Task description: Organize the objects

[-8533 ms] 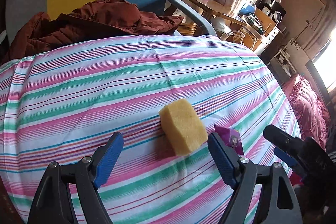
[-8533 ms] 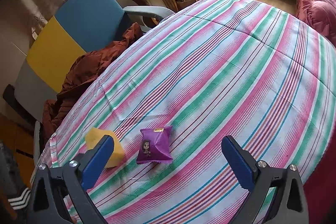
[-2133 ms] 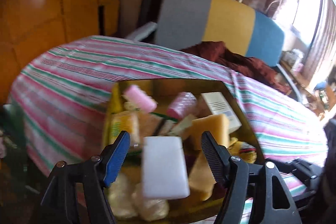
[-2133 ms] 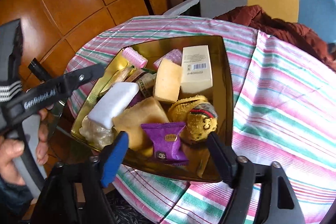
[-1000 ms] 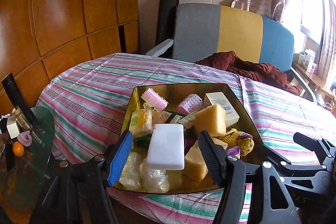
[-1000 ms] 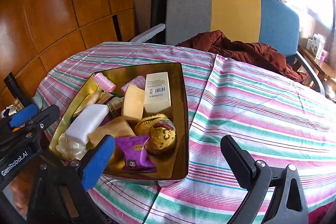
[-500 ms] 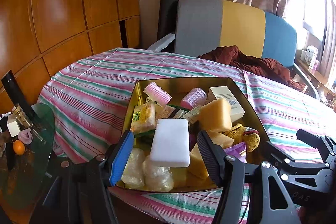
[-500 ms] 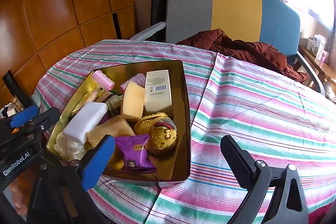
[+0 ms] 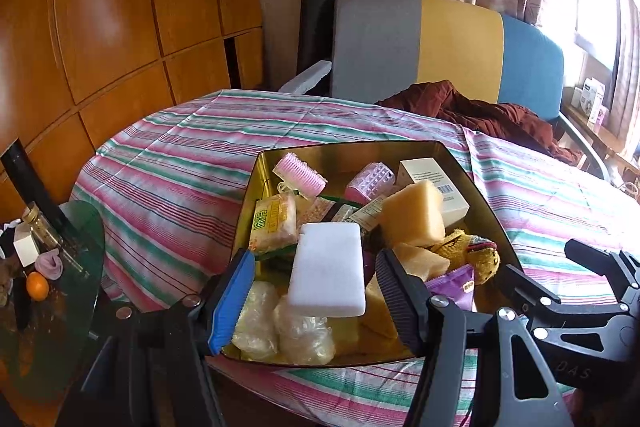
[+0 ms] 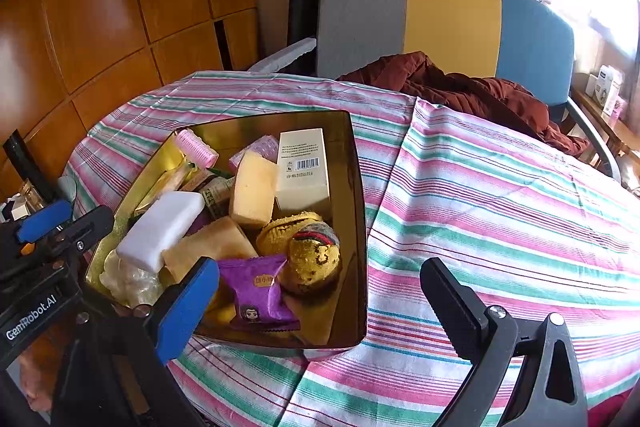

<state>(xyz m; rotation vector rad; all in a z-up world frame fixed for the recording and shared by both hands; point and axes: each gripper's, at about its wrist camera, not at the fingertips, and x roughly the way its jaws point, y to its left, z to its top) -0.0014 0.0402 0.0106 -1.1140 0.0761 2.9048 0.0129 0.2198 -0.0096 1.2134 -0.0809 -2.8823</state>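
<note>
Both tools have drawn back empty — left tool (image 9: 312, 303), right tool (image 10: 320, 311) gaping — above glossy gold tin (image 10: 358, 227).

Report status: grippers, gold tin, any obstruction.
Left gripper and right gripper open, empty. Gold metal tin full on striped tablecloth; purple snack packet, yellow sponge inside. Nothing obstructing.

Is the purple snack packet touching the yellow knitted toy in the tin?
Touching. In the right wrist view the purple snack packet has its upper right corner pressed against the yellow knitted toy, no gap between them.
</note>
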